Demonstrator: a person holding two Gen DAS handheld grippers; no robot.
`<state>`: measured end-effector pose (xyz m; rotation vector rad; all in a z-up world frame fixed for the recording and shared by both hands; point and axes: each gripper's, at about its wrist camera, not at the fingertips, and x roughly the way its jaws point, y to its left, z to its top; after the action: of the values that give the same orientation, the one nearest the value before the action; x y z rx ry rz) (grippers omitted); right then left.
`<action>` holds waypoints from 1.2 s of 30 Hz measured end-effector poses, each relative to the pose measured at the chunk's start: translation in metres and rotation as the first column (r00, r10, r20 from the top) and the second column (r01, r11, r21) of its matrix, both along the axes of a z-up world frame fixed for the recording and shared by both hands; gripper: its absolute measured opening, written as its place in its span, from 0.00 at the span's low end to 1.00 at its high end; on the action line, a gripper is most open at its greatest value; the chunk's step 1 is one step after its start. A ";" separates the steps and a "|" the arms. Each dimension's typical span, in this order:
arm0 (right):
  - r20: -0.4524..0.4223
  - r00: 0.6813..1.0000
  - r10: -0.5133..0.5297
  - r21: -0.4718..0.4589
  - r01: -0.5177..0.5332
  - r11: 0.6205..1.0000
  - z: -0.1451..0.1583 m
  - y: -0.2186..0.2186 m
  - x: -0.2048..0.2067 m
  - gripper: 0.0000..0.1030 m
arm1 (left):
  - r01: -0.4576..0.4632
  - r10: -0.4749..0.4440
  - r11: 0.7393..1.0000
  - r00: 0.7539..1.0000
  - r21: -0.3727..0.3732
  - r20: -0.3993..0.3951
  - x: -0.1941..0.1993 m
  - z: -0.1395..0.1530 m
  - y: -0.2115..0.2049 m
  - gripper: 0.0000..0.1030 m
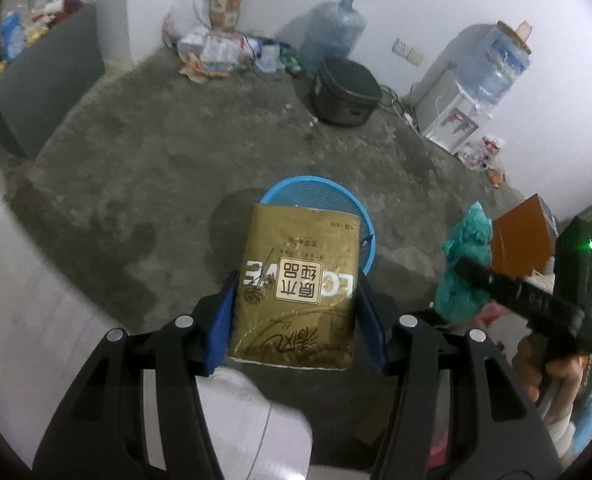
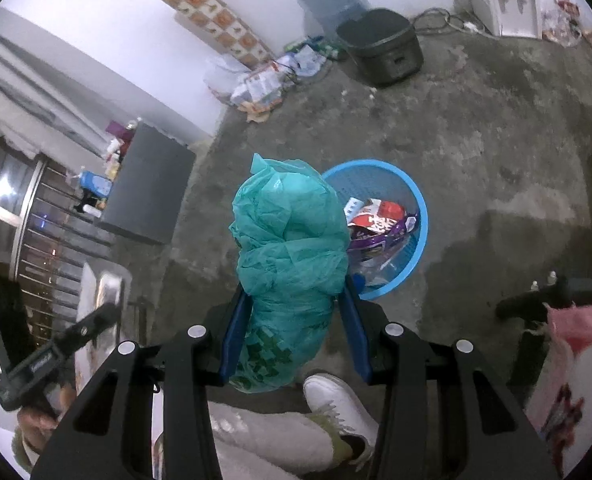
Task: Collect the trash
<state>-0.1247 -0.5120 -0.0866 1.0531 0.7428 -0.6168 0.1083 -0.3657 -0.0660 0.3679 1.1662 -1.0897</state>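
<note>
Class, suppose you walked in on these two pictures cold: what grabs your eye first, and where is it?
A gold tissue pack sits clamped in the left gripper, a bulging teal plastic bag in the right gripper. Both hang above a blue basket on the concrete floor, snack wrappers already inside.

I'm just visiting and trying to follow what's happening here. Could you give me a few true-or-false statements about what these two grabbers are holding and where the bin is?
1. The left gripper holds a gold packet. True.
2. The right gripper is empty. False: it is clamped on a bunched teal plastic bag.
3. The blue basket stands on the bare floor. True.
4. The blue basket is empty. False: colourful wrappers already lie inside.
5. A dark rice cooker sits on a table. False: it is on the floor.
</note>
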 end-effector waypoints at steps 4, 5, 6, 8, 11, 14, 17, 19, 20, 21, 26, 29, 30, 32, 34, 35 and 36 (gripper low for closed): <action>-0.073 0.997 0.035 -0.020 -0.036 0.999 -0.018 -0.027 0.022 0.42 | 0.040 -0.040 0.998 0.999 0.045 -0.003 0.005 -0.029 -0.055 0.50; -0.089 0.995 0.046 -0.024 -0.049 0.999 -0.022 -0.034 0.028 0.42 | 0.051 -0.050 0.997 0.999 0.053 -0.010 0.007 -0.037 -0.069 0.50; -0.103 0.993 0.064 -0.024 -0.067 0.997 -0.027 -0.044 0.037 0.43 | 0.055 -0.054 0.997 0.998 0.059 -0.015 0.009 -0.043 -0.081 0.50; -0.121 0.990 0.076 -0.017 -0.079 0.997 -0.038 -0.062 0.051 0.44 | 0.055 -0.054 0.996 0.998 0.069 -0.025 0.015 -0.057 -0.106 0.51; -0.169 0.977 0.126 0.034 -0.122 0.992 -0.065 -0.089 0.076 0.55 | 0.039 -0.035 0.997 0.998 0.073 -0.055 0.025 -0.083 -0.145 0.72; -0.247 0.956 0.156 0.044 -0.150 0.988 -0.103 -0.110 0.095 0.65 | 0.003 0.003 0.997 0.997 0.076 -0.078 0.032 -0.100 -0.159 0.74; -0.290 0.949 0.124 0.062 -0.111 0.992 -0.124 -0.118 0.092 0.65 | -0.033 0.042 0.997 0.990 0.070 -0.134 0.036 -0.106 -0.158 0.74; -0.270 0.958 0.095 0.061 -0.081 0.995 -0.127 -0.117 0.083 0.65 | -0.036 0.043 0.998 0.987 0.052 -0.154 0.036 -0.104 -0.153 0.74; -0.264 0.961 0.088 0.055 -0.076 0.996 -0.126 -0.114 0.079 0.65 | -0.034 0.041 0.998 0.988 0.044 -0.152 0.036 -0.101 -0.150 0.74; -0.266 0.960 0.083 0.043 -0.074 0.996 -0.125 -0.112 0.076 0.65 | -0.032 0.037 0.999 0.989 0.034 -0.145 0.036 -0.097 -0.147 0.74; -0.279 0.959 0.054 0.003 -0.055 0.998 -0.110 -0.098 0.063 0.65 | -0.033 0.031 0.999 0.992 -0.017 -0.122 0.030 -0.065 -0.129 0.74; -0.269 0.962 0.054 -0.046 -0.069 0.997 -0.088 -0.085 0.062 0.65 | -0.026 0.020 0.997 0.996 -0.069 -0.090 0.023 -0.037 -0.109 0.74; -0.262 0.963 0.057 -0.064 -0.077 0.995 -0.079 -0.080 0.062 0.65 | -0.027 0.020 0.996 0.997 -0.085 -0.080 0.021 -0.027 -0.099 0.74; -0.236 0.969 0.072 -0.116 -0.101 0.988 -0.055 -0.063 0.064 0.65 | -0.033 0.025 0.991 0.998 -0.129 -0.059 0.017 -0.004 -0.077 0.77; -0.209 0.974 0.092 -0.160 -0.127 0.979 -0.032 -0.046 0.066 0.66 | -0.047 0.042 0.985 0.998 -0.166 -0.037 0.014 0.017 -0.053 0.81; -0.199 0.975 0.100 -0.180 -0.136 0.974 -0.022 -0.038 0.066 0.68 | -0.063 0.061 0.981 0.998 -0.183 -0.020 0.012 0.029 -0.037 0.81; -0.184 0.976 0.115 -0.221 -0.155 0.963 -0.005 -0.021 0.068 0.72 | -0.077 0.076 0.978 0.997 -0.193 -0.009 0.010 0.038 -0.026 0.82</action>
<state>-0.0569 -0.5334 -0.0916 0.7318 0.8600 -0.6642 0.1182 -0.3914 -0.0278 0.1698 1.0566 -1.1248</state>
